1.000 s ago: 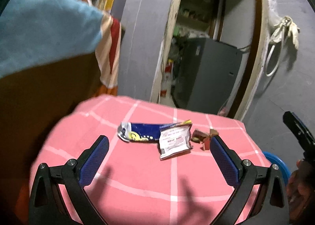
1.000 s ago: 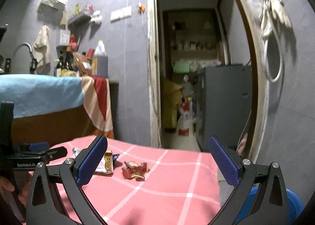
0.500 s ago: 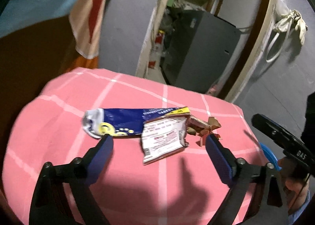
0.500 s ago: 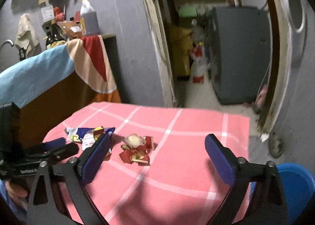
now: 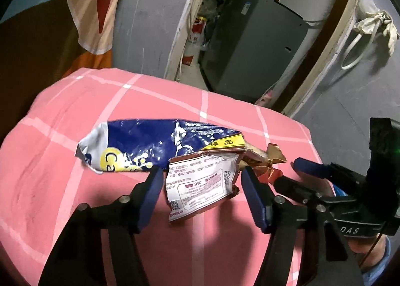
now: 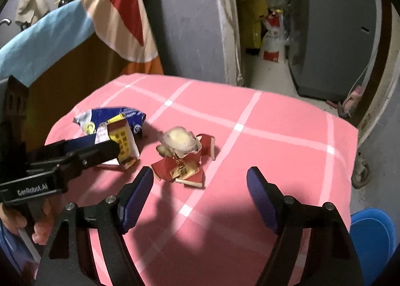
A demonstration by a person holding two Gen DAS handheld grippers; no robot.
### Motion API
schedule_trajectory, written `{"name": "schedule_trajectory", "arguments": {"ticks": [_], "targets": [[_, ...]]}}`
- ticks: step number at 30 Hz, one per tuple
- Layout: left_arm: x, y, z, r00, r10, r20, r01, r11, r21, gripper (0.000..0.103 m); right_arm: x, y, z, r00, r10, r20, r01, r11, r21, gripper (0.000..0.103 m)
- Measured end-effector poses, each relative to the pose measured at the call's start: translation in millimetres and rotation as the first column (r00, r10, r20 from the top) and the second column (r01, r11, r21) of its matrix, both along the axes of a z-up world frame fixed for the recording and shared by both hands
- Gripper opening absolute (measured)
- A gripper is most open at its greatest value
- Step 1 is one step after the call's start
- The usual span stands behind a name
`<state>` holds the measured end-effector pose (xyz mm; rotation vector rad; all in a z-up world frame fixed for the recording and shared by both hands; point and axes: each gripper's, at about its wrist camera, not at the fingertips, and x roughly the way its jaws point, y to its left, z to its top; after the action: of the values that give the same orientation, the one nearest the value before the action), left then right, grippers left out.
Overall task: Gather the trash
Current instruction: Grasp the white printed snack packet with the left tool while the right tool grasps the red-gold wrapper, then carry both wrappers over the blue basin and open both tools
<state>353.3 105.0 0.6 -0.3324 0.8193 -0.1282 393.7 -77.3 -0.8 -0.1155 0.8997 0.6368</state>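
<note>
Between the closing pads of the left claw [image 5: 201,183] lies a white wrapper [image 5: 202,183], untouched, on the pink surface [image 5: 50,173]; the right claw [image 6: 200,186], also narrowing, stands short of crumpled red trash [image 6: 183,158].

Grey cabinet [image 5: 252,43] stands inside the open doorway, back of the room. Red-and-white sack [image 5: 192,43] on the floor just left of the cabinet. Yellow bag [image 6: 252,18] further left of it, deeper in the doorway. Striped cloth [image 6: 122,18], blue, cream and red, drapes a brown counter well left of the cabinet. White cord and rag [image 5: 370,28] hang on the wall right of the cabinet.
</note>
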Motion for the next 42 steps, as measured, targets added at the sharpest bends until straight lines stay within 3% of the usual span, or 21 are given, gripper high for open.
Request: {"name": "schedule_trajectory", "arguments": {"ticks": [9, 13, 18, 29, 33, 38, 42], "targets": [[3.4, -2.2, -0.3, 1.0, -0.019, -0.018, 0.019, 1.0, -0.009, 0.05, 7.0, 8.3, -7.7, 0.998, 0.043, -0.055, -0.044, 0.999, -0.022, 0.062], [3.2, -1.5, -1.3, 1.0, -0.018, -0.02, 0.017, 1.0, -0.021, 0.05, 5.6, 12.2, -7.7, 0.996, 0.065, -0.053, -0.066, 0.997, -0.025, 0.039], [0.9, -3.4, -1.3, 1.0, -0.023, -0.014, 0.023, 1.0, -0.02, 0.049, 5.5, 10.9, -8.2, 0.996, 0.071, -0.061, -0.072, 0.997, -0.013, 0.022], [-11.4, 2.5, -2.6, 1.0, -0.017, 0.009, 0.017, 0.998, -0.067, 0.049, -8.1, 1.1, -6.3, 0.999, 0.042, -0.027, -0.042, 0.999, 0.004, 0.021], [-19.0, -1.2, 0.8, 0.999, -0.016, 0.046, 0.019, 0.998, -0.056, 0.049, -22.3, -13.5, -1.1, 1.0, 0.026, 0.016, -0.027, 0.997, 0.077, 0.021], [-38.5, -19.6, 6.4, 0.992, -0.033, 0.118, 0.029, 0.999, 0.041, 0.049, -43.0, -32.7, 9.9, 0.994, -0.029, 0.108, 0.011, 0.987, 0.163, 0.021], [-54.2, -27.8, 15.4, 0.982, -0.027, 0.188, 0.022, 0.999, 0.027, 0.049, -60.9, -47.3, 14.2, 0.983, -0.078, 0.164, 0.039, 0.972, 0.231, 0.021]]}}
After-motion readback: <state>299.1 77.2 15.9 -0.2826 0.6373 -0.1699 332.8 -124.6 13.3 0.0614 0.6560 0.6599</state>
